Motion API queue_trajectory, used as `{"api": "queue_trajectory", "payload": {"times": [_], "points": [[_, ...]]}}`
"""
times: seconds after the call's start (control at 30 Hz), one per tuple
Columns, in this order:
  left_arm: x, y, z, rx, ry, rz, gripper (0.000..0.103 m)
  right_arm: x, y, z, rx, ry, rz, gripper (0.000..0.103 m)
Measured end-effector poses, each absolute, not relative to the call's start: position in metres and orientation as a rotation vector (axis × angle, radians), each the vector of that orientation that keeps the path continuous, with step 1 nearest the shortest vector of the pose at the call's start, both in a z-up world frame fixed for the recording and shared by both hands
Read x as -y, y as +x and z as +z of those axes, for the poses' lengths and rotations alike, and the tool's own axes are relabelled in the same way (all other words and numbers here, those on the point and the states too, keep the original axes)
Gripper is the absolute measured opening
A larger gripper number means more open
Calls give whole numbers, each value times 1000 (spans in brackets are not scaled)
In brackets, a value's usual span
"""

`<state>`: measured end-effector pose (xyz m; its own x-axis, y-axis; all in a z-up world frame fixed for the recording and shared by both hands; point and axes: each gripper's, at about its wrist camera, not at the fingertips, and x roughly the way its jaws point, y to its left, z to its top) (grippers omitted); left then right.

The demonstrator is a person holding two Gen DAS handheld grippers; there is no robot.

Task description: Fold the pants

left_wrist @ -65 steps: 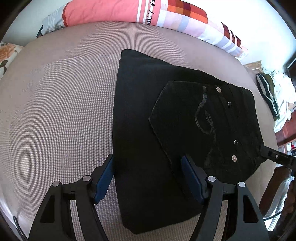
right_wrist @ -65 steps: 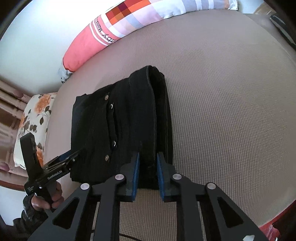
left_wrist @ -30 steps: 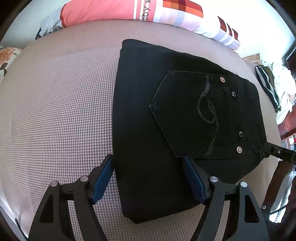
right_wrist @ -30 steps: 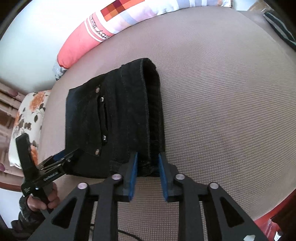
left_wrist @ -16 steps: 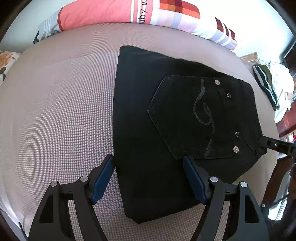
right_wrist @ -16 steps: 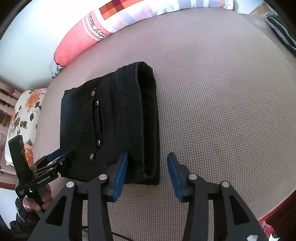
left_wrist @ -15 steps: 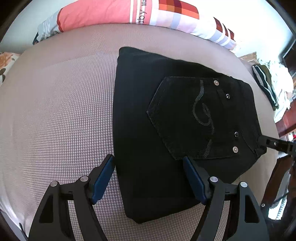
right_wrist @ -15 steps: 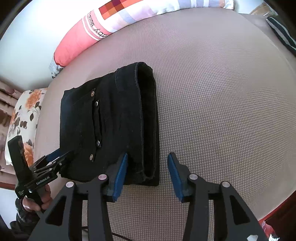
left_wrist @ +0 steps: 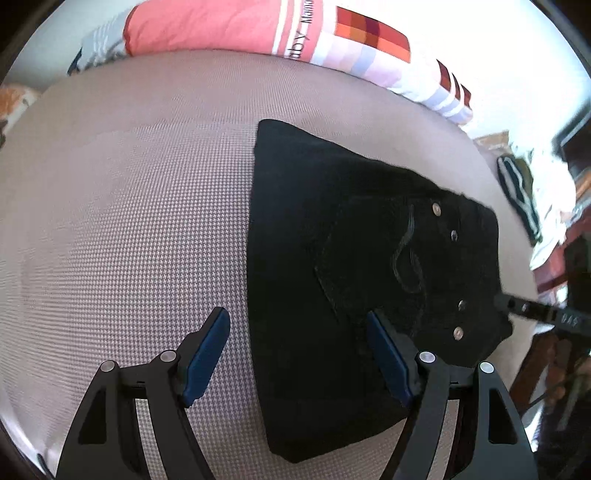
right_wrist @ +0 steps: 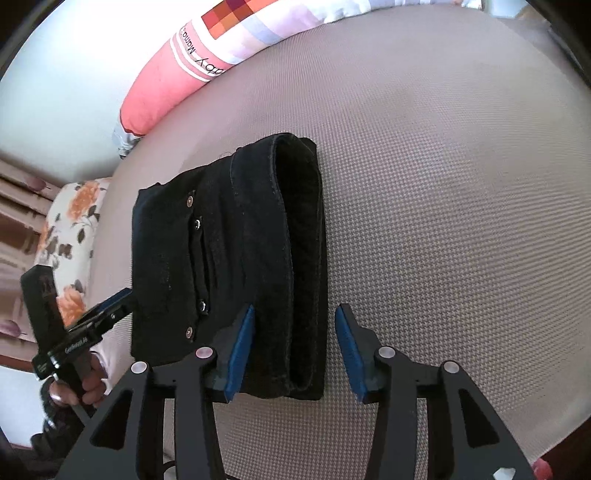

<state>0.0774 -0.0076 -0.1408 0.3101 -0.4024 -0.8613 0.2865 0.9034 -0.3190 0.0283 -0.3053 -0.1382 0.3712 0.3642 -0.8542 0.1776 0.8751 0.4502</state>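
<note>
Right wrist view: one pair of black pants (right_wrist: 229, 266), folded into a compact rectangle, lies on a beige bed (right_wrist: 443, 203) with both grippers spread wide and empty.

The right gripper (right_wrist: 295, 339) straddles the near end of the thick folded edge, its two blue pads on either side of the cloth without closing on it. In the left wrist view the left gripper (left_wrist: 299, 343) stands equally wide: one pad sits over bare mattress just beside the pants' (left_wrist: 332, 295) left edge, the other over the dark fabric near the stitched back pocket (left_wrist: 388, 258). Four metal rivets show on the denim. One long pink-and-checked pillow (left_wrist: 258, 29) runs along the far side of the bed; one floral cushion (right_wrist: 70, 229) sits at the left.
</note>
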Motion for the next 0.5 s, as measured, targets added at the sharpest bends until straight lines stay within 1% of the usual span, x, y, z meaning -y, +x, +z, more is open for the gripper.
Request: {"api": "queue_trajectory", "payload": {"times": [0.07, 0.13, 0.5], "points": [[3, 81, -143, -1187, -152, -461, 76, 311, 29, -142, -1202, 555, 154, 44], [-2, 83, -146, -1202, -182, -460, 76, 315, 30, -146, -1203, 577, 159, 52], [-21, 94, -160, -1289, -346, -546, 76, 340, 42, -170, -1181, 765, 296, 52]]}}
